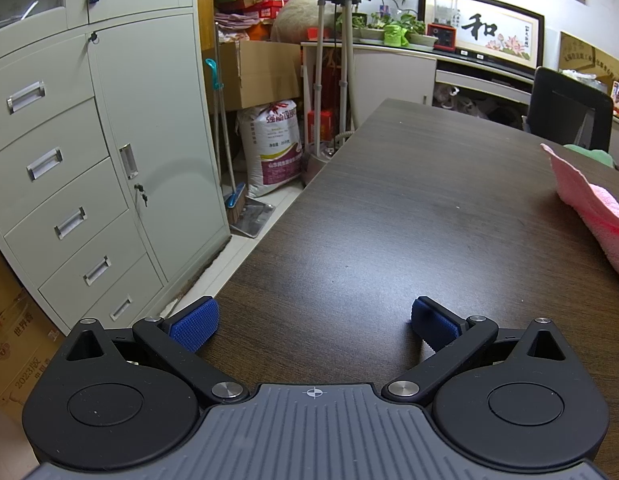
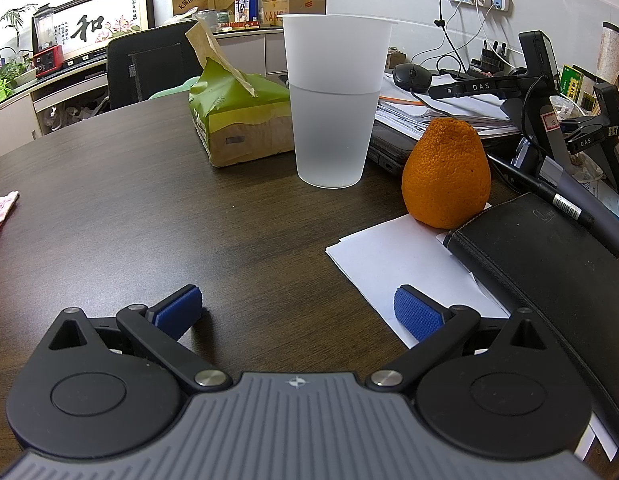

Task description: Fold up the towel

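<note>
Left claw (image 1: 314, 322) spread wide, empty, low over the table (image 1: 409, 208); right claw (image 2: 297, 310) likewise spread and empty. Pink towel (image 1: 593, 210) lay on the table, right of left claw, untouched.

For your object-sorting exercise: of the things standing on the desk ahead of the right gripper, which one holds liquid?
The translucent plastic cup: a water line shows partway up it. The orange and tissue pack beside it hold none.

Cup (image 2: 335, 100) stands between tissue pack (image 2: 241, 120) and orange (image 2: 445, 172).
</note>
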`<action>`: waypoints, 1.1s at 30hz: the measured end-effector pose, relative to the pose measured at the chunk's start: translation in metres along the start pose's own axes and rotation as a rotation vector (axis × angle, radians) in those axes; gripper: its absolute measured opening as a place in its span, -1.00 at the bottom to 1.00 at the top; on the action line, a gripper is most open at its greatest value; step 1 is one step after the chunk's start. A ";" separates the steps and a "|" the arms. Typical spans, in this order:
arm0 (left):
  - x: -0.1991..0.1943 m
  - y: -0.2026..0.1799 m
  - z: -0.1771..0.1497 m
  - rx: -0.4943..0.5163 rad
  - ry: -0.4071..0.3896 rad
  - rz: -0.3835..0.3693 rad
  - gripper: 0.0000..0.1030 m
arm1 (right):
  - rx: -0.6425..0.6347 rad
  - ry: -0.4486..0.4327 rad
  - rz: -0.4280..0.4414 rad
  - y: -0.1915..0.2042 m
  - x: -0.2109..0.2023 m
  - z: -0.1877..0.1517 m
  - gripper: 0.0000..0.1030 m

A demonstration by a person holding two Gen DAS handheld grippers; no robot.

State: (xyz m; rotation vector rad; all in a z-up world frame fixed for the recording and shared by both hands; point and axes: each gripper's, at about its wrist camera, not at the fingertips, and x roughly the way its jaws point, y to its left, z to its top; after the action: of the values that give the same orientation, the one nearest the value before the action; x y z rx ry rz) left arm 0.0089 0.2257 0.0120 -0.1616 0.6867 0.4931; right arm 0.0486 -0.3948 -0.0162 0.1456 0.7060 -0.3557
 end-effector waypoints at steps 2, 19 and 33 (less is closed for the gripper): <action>0.000 0.000 0.000 0.000 0.000 0.000 1.00 | 0.000 0.000 0.000 0.000 0.000 0.000 1.00; -0.002 0.000 -0.002 0.002 0.000 -0.007 1.00 | 0.000 0.000 0.000 0.000 0.000 0.000 1.00; -0.002 0.000 -0.002 0.003 0.000 -0.005 1.00 | 0.001 0.000 0.000 0.000 -0.001 0.000 1.00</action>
State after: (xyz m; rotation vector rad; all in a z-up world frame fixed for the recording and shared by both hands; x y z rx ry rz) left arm 0.0064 0.2244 0.0116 -0.1606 0.6872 0.4873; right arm 0.0482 -0.3944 -0.0159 0.1463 0.7061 -0.3564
